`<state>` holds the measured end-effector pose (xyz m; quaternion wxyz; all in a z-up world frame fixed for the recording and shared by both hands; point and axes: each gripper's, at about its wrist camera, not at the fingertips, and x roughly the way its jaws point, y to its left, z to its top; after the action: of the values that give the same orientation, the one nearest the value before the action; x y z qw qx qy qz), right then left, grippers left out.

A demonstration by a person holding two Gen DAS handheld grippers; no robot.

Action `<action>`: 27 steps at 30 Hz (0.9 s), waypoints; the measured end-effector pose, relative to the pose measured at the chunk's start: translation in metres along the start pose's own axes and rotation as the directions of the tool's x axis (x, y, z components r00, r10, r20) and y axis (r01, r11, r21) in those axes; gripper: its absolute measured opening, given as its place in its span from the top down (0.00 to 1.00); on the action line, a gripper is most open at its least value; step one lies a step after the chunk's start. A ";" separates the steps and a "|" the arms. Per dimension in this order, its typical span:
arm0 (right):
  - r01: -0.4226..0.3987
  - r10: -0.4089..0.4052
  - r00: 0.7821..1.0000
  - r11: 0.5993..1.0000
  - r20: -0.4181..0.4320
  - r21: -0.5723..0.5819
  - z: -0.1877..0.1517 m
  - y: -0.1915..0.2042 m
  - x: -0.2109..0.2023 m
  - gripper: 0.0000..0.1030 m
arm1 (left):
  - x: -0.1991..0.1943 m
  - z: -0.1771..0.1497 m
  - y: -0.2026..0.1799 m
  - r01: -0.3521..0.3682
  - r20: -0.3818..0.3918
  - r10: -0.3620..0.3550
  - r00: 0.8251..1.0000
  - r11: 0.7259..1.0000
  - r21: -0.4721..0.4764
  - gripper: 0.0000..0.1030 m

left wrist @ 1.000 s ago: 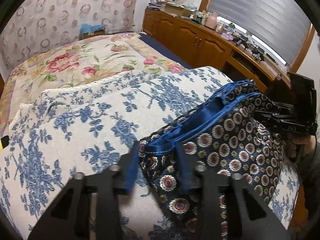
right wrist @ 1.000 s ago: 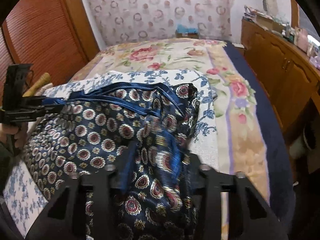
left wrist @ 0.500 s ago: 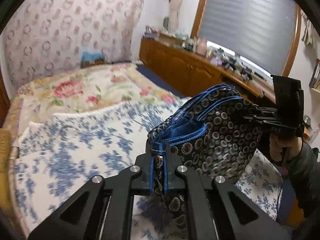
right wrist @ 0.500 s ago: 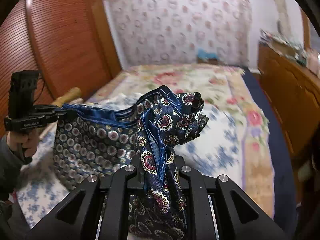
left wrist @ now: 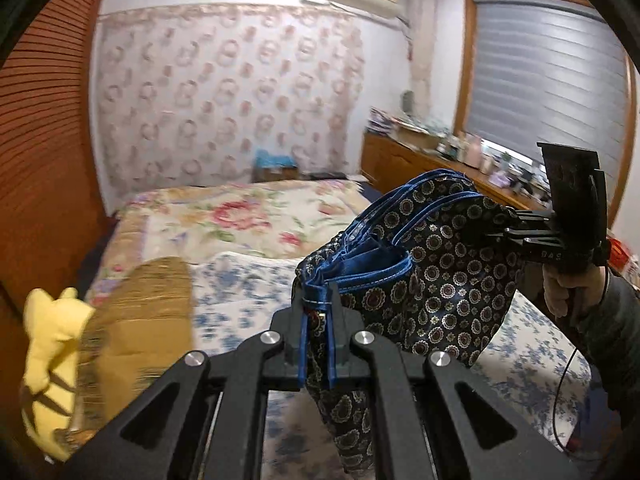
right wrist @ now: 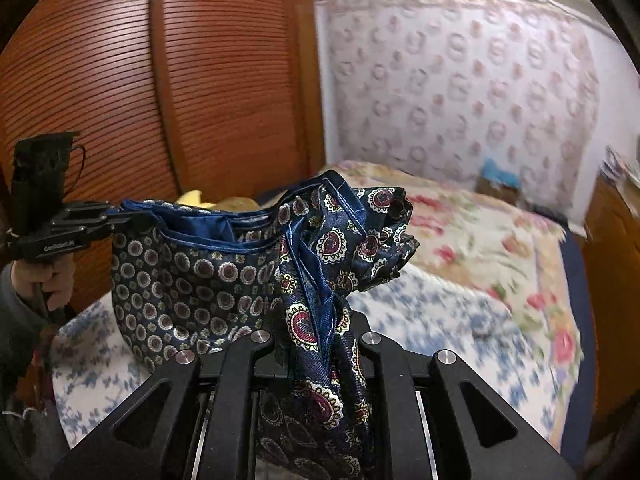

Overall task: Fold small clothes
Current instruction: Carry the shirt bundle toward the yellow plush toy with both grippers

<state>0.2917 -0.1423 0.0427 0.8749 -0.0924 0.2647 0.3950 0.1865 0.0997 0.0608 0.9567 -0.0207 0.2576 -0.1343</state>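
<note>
I am lifting the patterned shorts point(left wrist: 436, 280) clear of the blue-flowered bedspread point(left wrist: 248, 300), near its front edge. My left gripper point(left wrist: 316, 320) and right gripper point(right wrist: 316, 320), having just been closing, are now clenching opposite waistband ends, ready for folding.

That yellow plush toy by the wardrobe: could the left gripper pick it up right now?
Probably not. The left gripper is shut on the garment, so its jaws are full, though nothing visibly blocks the way to the plush toy.
</note>
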 end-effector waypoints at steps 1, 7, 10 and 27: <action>-0.011 0.011 1.000 1.000 0.001 -0.014 0.008 0.006 0.007 0.90 | -0.005 0.000 0.007 -0.016 0.009 0.016 1.000 1.000 -0.004 0.96; -0.059 0.058 0.998 0.992 -0.013 -0.112 0.052 0.034 0.046 0.90 | -0.030 -0.010 0.050 -0.103 0.058 0.106 0.993 0.993 -0.049 0.96; -0.083 0.078 0.996 0.977 -0.031 -0.196 0.075 0.052 0.068 0.90 | -0.039 -0.019 0.067 -0.138 0.074 0.144 0.987 0.987 -0.076 0.96; -0.223 0.121 0.968 0.819 -0.221 -0.528 0.169 0.182 0.247 0.90 | -0.060 -0.103 0.168 -0.261 0.025 0.282 0.959 0.914 -0.309 0.96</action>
<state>0.3581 0.2007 0.0612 0.7449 -0.3497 0.2242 0.5221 0.1271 0.2804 -0.0172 0.9598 -0.1355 0.2424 0.0419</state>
